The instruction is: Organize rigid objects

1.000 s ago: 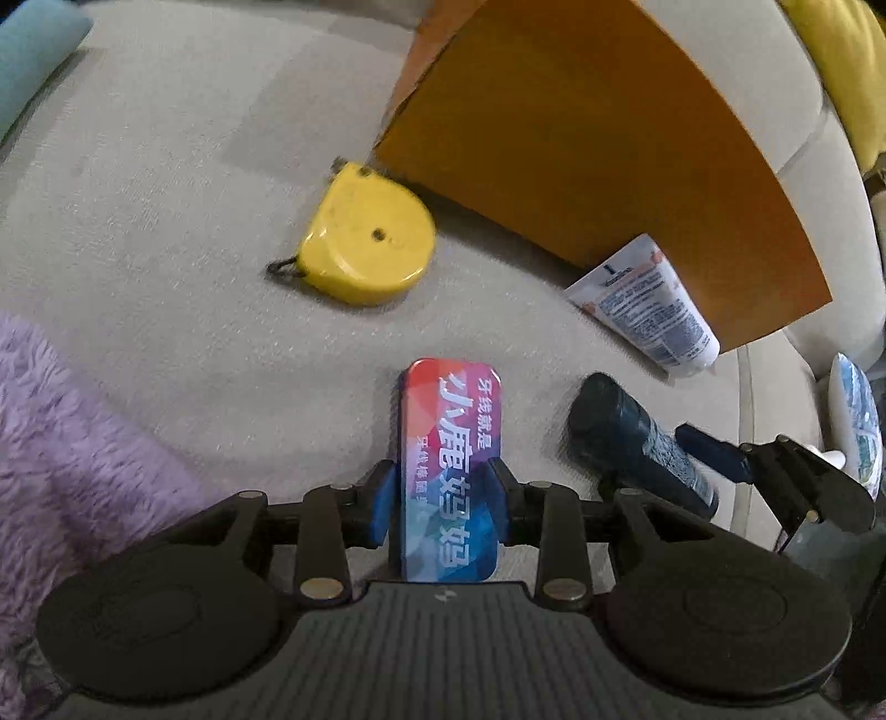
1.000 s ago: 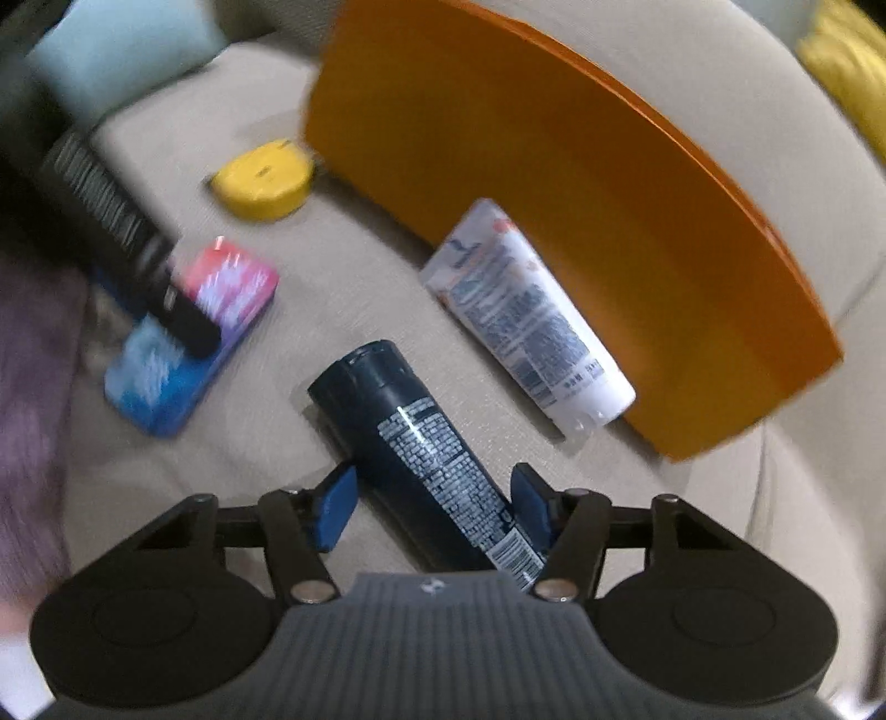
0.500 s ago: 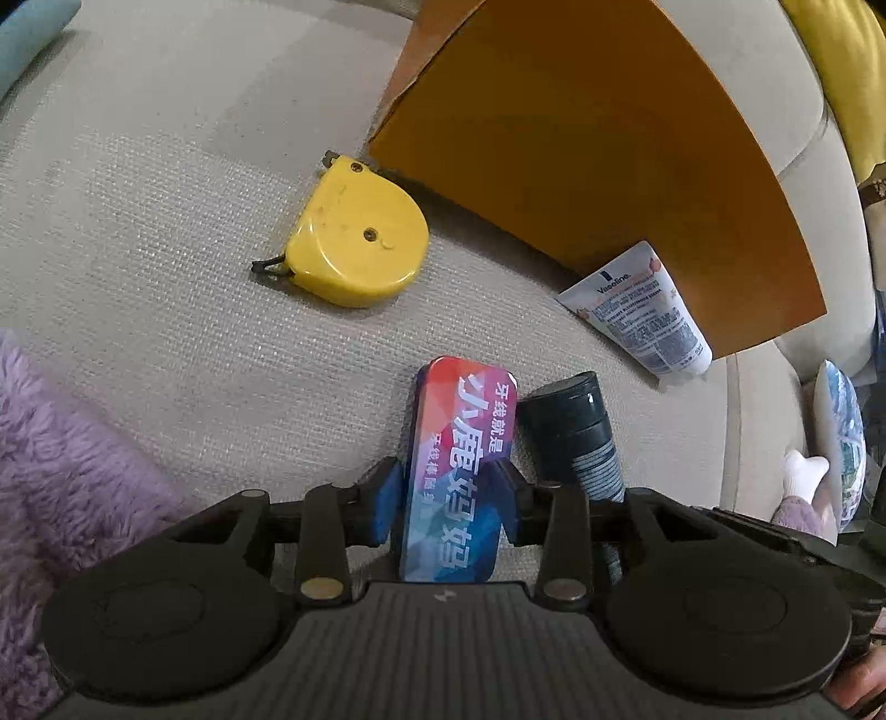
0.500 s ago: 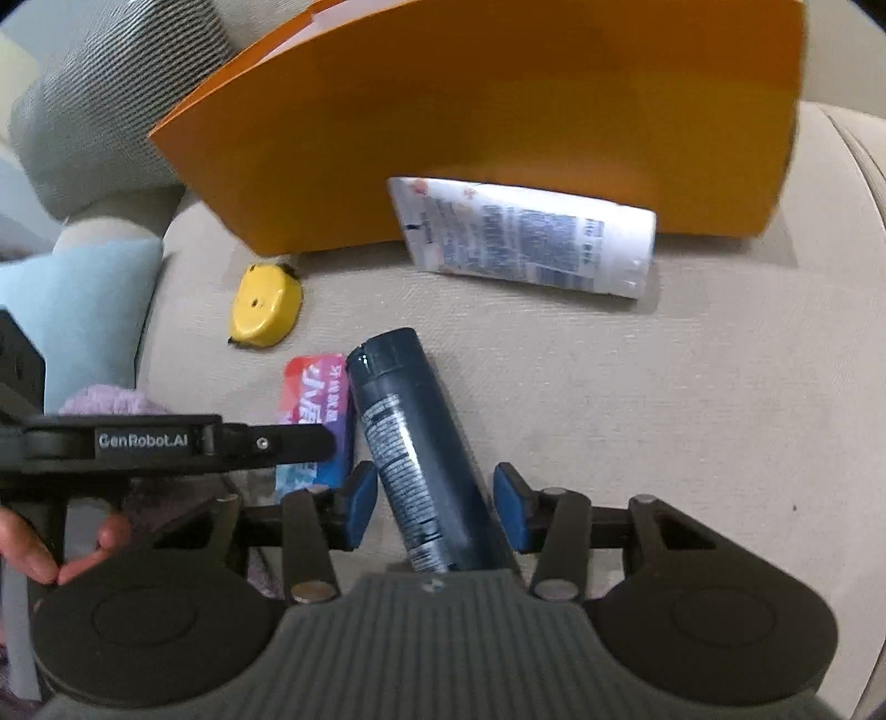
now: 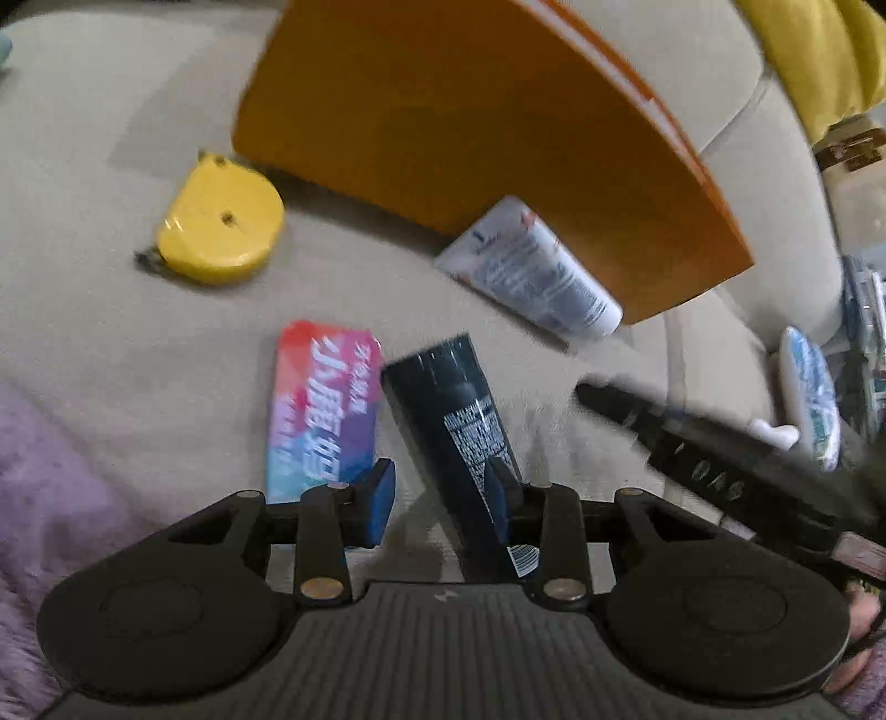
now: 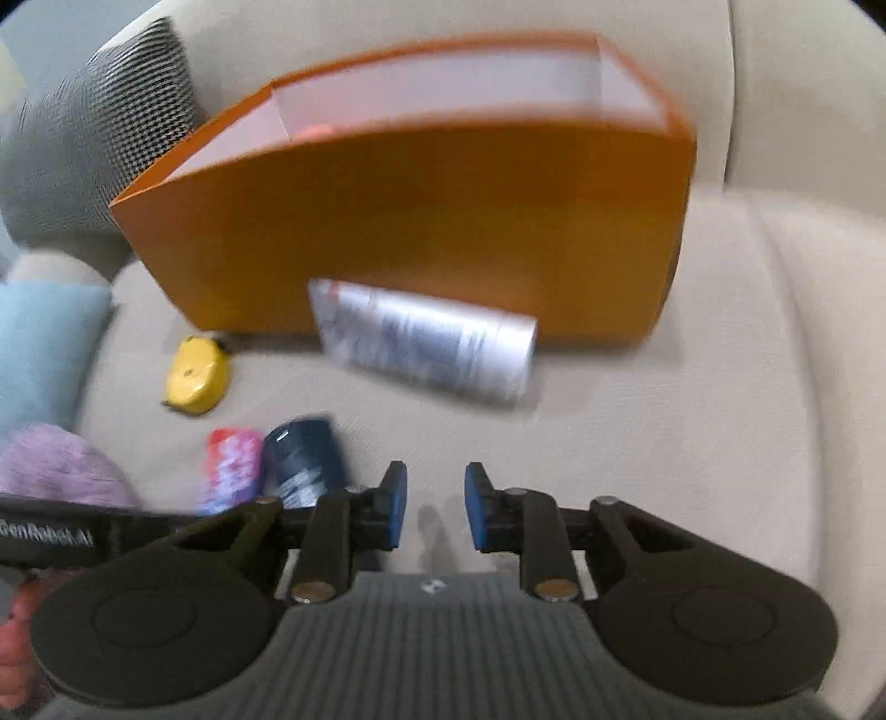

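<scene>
A colourful flat tin (image 5: 324,404) and a dark bottle (image 5: 448,421) lie side by side on the beige sofa seat (image 5: 111,138). My left gripper (image 5: 440,501) hovers over them, its jaws closing on nothing; the tin lies left of its fingers and the bottle passes under the right finger. My right gripper (image 6: 437,512) is off to the right of the bottle (image 6: 304,465) and tin (image 6: 230,471), jaws closing with only sofa fabric between them. A yellow tape measure (image 5: 219,232) and a white tube (image 5: 531,271) lie before an orange box (image 5: 470,138).
A purple fluffy blanket (image 5: 33,498) covers the seat's near left. A light-blue cushion (image 6: 39,343) and a grey patterned cushion (image 6: 94,138) sit at the left, a yellow cushion (image 5: 819,50) at the far right. The box (image 6: 415,221) stands open-topped against the backrest.
My left gripper has let go of the tin and shifted right. My right gripper has let go of the bottle, which now lies against the tin, and has pulled away with narrower jaws.
</scene>
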Available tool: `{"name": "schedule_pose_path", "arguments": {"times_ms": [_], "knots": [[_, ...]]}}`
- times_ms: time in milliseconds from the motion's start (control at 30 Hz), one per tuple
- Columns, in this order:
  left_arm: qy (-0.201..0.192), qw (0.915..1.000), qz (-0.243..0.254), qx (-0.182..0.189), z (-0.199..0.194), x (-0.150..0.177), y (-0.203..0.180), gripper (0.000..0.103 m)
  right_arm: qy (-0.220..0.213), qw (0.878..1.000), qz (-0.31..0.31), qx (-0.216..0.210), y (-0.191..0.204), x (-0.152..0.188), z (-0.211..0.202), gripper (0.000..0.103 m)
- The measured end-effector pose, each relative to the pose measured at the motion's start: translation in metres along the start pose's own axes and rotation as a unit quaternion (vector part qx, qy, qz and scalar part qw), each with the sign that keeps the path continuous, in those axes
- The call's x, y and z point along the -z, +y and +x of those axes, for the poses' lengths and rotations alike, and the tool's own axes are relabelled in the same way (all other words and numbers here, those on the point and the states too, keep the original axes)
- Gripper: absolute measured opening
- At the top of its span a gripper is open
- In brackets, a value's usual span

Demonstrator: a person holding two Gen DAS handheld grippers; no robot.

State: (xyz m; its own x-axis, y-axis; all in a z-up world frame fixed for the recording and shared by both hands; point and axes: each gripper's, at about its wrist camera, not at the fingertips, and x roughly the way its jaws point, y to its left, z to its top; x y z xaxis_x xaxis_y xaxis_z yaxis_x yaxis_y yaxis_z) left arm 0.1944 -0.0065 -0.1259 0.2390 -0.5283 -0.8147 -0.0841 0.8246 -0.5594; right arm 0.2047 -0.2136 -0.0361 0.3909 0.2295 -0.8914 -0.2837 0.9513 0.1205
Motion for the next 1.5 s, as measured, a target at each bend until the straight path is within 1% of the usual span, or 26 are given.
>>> {"name": "schedule_pose_path", "arguments": {"times_ms": [33, 100, 167, 267, 300, 333, 400, 433, 500, 533, 567, 667, 700, 767, 833, 900, 933, 1000, 1033, 1100, 1133, 1233, 1333, 1367, 1433, 1500], "knots": [[0.005, 1.0000, -0.005, 0.004, 0.005, -0.001, -0.003, 0.039, -0.015, 0.999, -0.036, 0.016, 0.004, -0.005, -0.002, 0.040], [0.015, 0.9998, -0.009, 0.005, 0.012, 0.000, -0.006, 0.042, -0.032, 0.995, -0.088, 0.030, 0.009, -0.013, 0.000, 0.041], [0.018, 0.9998, -0.009, -0.003, 0.019, -0.001, -0.011, 0.045, -0.041, 0.988, -0.144, 0.037, 0.014, -0.021, 0.006, 0.043], [0.021, 0.9997, -0.013, -0.008, 0.024, -0.003, -0.015, 0.046, -0.037, 0.979, -0.197, 0.038, 0.019, -0.028, 0.018, 0.048], [0.022, 0.9996, -0.014, -0.009, 0.025, -0.004, -0.016, 0.047, -0.033, 0.976, -0.210, 0.040, 0.020, -0.030, 0.023, 0.049], [0.023, 0.9996, -0.015, -0.010, 0.028, -0.005, -0.017, 0.047, -0.023, 0.976, -0.216, 0.033, 0.019, -0.032, 0.027, 0.050], [0.027, 0.9994, -0.019, -0.008, 0.034, -0.007, -0.020, 0.048, -0.011, 0.978, -0.208, 0.021, 0.017, -0.032, 0.032, 0.051], [0.029, 0.9993, -0.022, -0.007, 0.036, -0.008, -0.020, 0.049, -0.008, 0.978, -0.207, 0.020, 0.017, -0.031, 0.035, 0.053], [0.034, 0.9992, -0.022, -0.005, 0.041, -0.011, -0.020, 0.049, -0.006, 0.978, -0.206, 0.024, 0.017, -0.029, 0.038, 0.053], [0.035, 0.9992, -0.020, -0.004, 0.043, -0.013, -0.020, 0.049, 0.002, 0.980, -0.196, 0.026, 0.014, -0.029, 0.040, 0.050], [0.036, 0.9992, -0.019, -0.003, 0.046, -0.015, -0.022, 0.049, 0.013, 0.982, -0.184, 0.024, 0.011, -0.030, 0.041, 0.049], [0.032, 0.9994, -0.012, 0.002, 0.044, -0.019, -0.019, 0.047, 0.029, 0.988, -0.154, 0.003, 0.004, -0.031, 0.034, 0.047], [0.029, 0.9995, -0.011, 0.003, 0.043, -0.021, -0.018, 0.046, 0.036, 0.989, -0.141, -0.007, 0.001, -0.030, 0.031, 0.044], [0.016, 0.9999, -0.005, -0.005, 0.038, -0.028, -0.015, 0.046, 0.060, 0.994, -0.087, -0.042, -0.010, -0.029, 0.025, 0.037], [0.001, 0.9999, 0.004, -0.016, 0.034, -0.035, -0.012, 0.045, 0.085, 0.994, -0.033, -0.065, -0.022, -0.022, 0.018, 0.037], [-0.002, 0.9997, 0.010, -0.021, 0.032, -0.043, -0.011, 0.045, 0.103, 0.991, 0.009, -0.085, -0.029, -0.011, 0.014, 0.037], [-0.001, 0.9997, 0.012, -0.019, 0.033, -0.046, -0.010, 0.045, 0.117, 0.987, 0.038, -0.101, -0.034, -0.003, 0.013, 0.037], [0.005, 0.9996, 0.020, -0.019, 0.035, -0.050, -0.012, 0.045, 0.136, 0.981, 0.078, -0.113, -0.039, 0.007, 0.015, 0.038], [0.007, 0.9995, 0.024, -0.018, 0.036, -0.051, -0.013, 0.045, 0.137, 0.980, 0.085, -0.113, -0.039, 0.011, 0.015, 0.038], [0.007, 0.9994, 0.027, -0.021, 0.037, -0.051, -0.014, 0.045, 0.125, 0.984, 0.078, -0.103, -0.037, 0.013, 0.014, 0.040], [0.007, 0.9994, 0.026, -0.022, 0.038, -0.052, -0.014, 0.046, 0.122, 0.985, 0.073, -0.099, -0.035, 0.012, 0.014, 0.043], [0.005, 0.9996, 0.020, -0.021, 0.037, -0.047, -0.014, 0.046, 0.108, 0.990, 0.040, -0.085, -0.028, 0.005, 0.013, 0.045], [0.000, 0.9998, 0.015, -0.016, 0.032, -0.037, -0.013, 0.046, 0.104, 0.990, 0.034, -0.090, -0.027, -0.001, 0.018, 0.045], [-0.002, 0.9998, 0.015, -0.015, 0.031, -0.036, -0.011, 0.046, 0.103, 0.990, 0.035, -0.094, -0.030, -0.006, 0.027, 0.045], [-0.008, 0.9997, 0.020, -0.013, 0.030, -0.038, -0.010, 0.046, 0.101, 0.988, 0.046, -0.103, -0.032, -0.007, 0.034, 0.047], [-0.011, 0.9997, 0.021, -0.009, 0.026, -0.033, -0.005, 0.045, 0.096, 0.988, 0.057, -0.107, -0.033, -0.009, 0.038, 0.046]]}}
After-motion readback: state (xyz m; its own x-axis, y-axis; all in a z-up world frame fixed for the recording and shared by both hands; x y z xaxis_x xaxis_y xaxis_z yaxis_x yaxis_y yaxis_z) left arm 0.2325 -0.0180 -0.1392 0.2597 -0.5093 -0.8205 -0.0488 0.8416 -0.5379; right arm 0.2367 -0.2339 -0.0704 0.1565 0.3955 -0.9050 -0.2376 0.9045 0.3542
